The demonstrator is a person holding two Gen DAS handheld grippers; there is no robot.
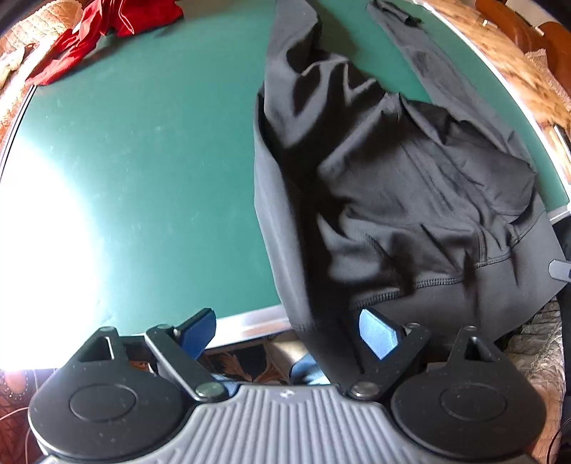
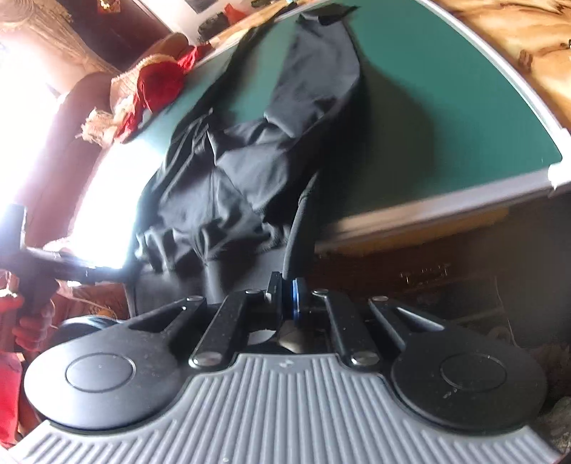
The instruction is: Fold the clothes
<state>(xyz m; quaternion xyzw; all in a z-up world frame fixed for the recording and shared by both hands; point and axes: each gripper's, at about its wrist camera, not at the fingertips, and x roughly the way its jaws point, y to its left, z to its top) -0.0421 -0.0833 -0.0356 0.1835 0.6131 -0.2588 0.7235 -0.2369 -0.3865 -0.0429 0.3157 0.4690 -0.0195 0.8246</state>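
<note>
Black trousers [image 1: 392, 200] lie crumpled on the right part of the green table [image 1: 142, 160], with the waist end hanging over the near edge. My left gripper [image 1: 288, 333] stands wide open at that edge. The hanging hem lies against its right finger [image 1: 378, 333], while the left finger [image 1: 198, 333] is over bare table rim. In the right wrist view my right gripper [image 2: 285, 289] is shut on a fold of the trousers [image 2: 249, 160], and a taut strip of cloth rises from the jaws.
A red garment [image 1: 107, 25] is bunched at the table's far left corner, also the red garment [image 2: 160, 82] in the right wrist view. A metal rim [image 2: 428, 210] edges the table. A hand [image 2: 32, 321] holds the left tool at the left. Strong glare whitens the left side.
</note>
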